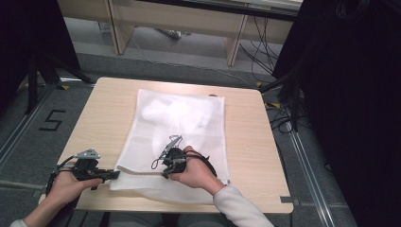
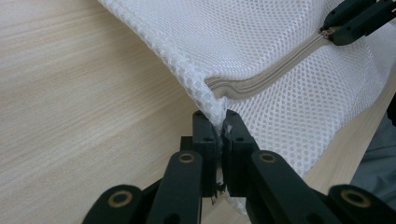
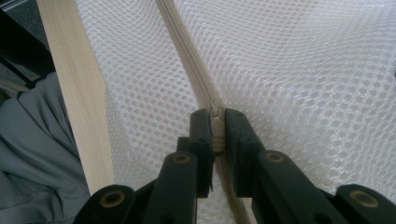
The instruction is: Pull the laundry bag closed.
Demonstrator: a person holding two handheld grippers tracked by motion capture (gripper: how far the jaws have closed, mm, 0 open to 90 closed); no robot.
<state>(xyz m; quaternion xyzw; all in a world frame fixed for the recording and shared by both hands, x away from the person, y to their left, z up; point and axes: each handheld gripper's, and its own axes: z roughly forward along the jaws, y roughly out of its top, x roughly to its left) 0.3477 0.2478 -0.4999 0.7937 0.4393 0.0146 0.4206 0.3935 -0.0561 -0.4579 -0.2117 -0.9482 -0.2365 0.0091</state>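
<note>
We saw the white mesh bag (image 1: 179, 127) at the centre of the frame on the wooden table (image 1: 99, 109). The left gripper (image 2: 218, 133) was clamped on its lower left corner, and the right gripper (image 3: 217, 126) was clamped on the zipper (image 3: 187, 56) near the table's lower edge. Bare wood stayed free on both sides.

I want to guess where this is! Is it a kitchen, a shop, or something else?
Probably a lab or recording room, not a home. A small wooden table stands on grey floor with a painted number 5, loose cables and black curtains around it.
</note>
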